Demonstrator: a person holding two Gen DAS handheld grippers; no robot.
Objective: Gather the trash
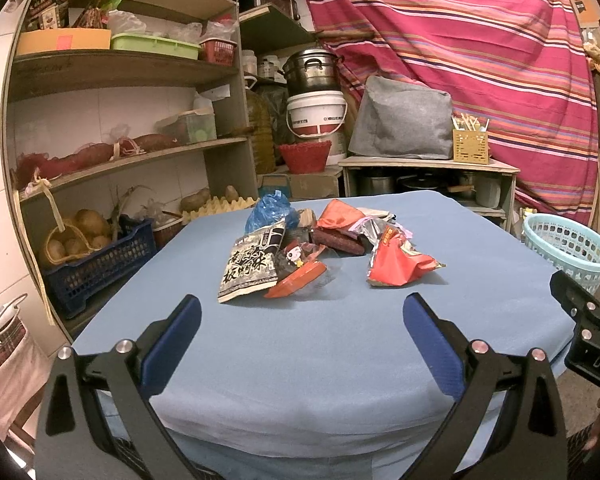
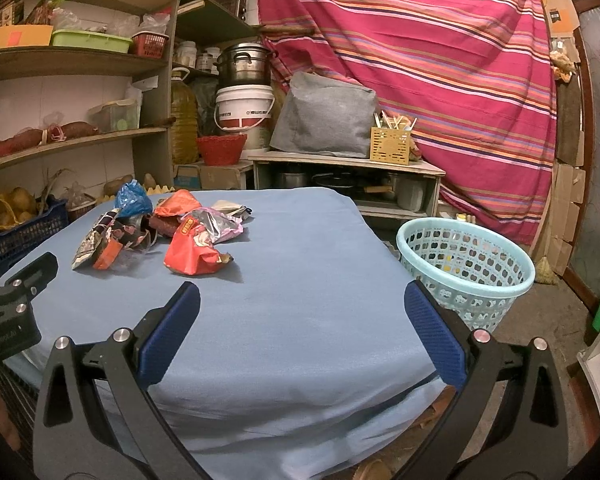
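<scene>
A heap of wrappers lies on the blue-covered table (image 1: 300,360): a black-and-white snack bag (image 1: 249,265), a crumpled red bag (image 1: 398,262), an orange-red wrapper (image 1: 337,213) and a blue plastic bag (image 1: 271,210). My left gripper (image 1: 302,316) hovers open above the table's near half, short of the heap. In the right wrist view the red bag (image 2: 194,252) and the heap sit ahead to the left. My right gripper (image 2: 302,312) is open over the table's near right part with nothing between its fingers. A light-blue basket (image 2: 466,268) stands on the floor to the right.
Wooden shelves (image 1: 120,68) with boxes, potatoes and a dark-blue crate (image 1: 100,268) stand on the left. Behind the table are a low cabinet (image 1: 428,168), a white bucket (image 1: 316,114) and a striped curtain (image 1: 480,40). The basket (image 1: 566,246) is right of the table.
</scene>
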